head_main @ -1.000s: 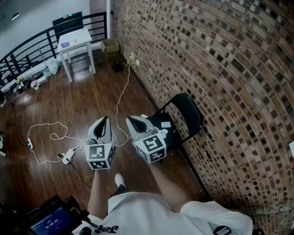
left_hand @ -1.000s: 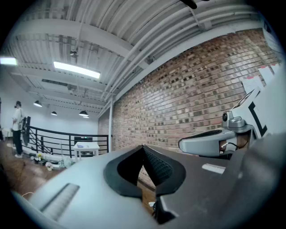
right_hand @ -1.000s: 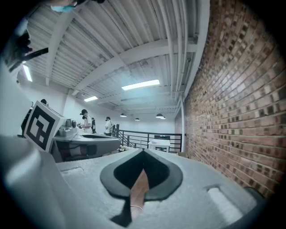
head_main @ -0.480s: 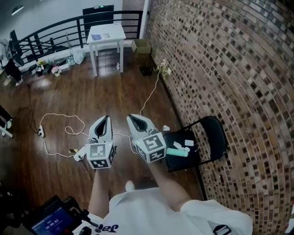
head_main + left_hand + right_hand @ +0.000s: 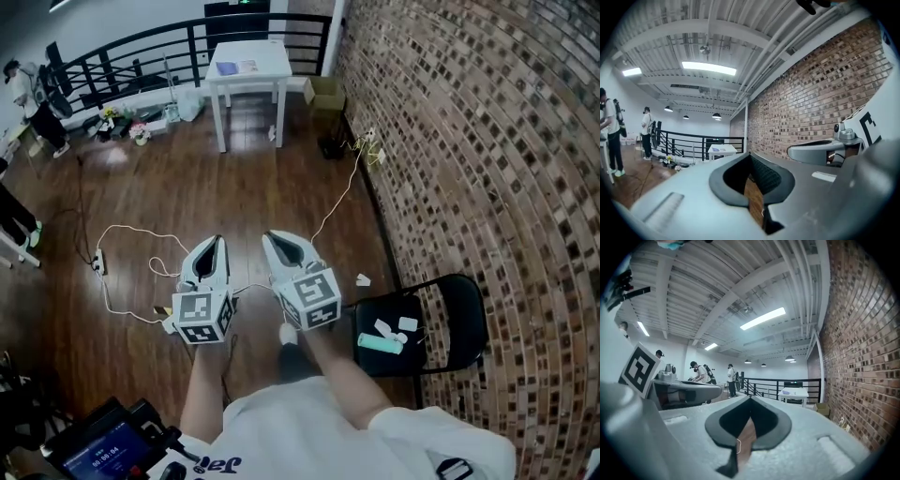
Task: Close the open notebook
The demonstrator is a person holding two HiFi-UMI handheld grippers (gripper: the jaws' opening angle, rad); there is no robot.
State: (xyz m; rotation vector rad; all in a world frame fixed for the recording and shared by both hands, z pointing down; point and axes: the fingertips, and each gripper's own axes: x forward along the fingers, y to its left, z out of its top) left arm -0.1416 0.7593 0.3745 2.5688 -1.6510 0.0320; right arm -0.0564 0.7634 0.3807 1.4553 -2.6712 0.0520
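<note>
notebook [image 5: 235, 67] | flat on white table [image 5: 269, 57] | far off, detail unclear

Open floor [image 5: 187, 202] ahead, chair [image 5: 466, 314] right

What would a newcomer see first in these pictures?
The brick wall fills the right side. In the middle, the left gripper and the right gripper are held side by side, both shut, above the wooden floor. A white table stands far ahead, near the wall.
</note>
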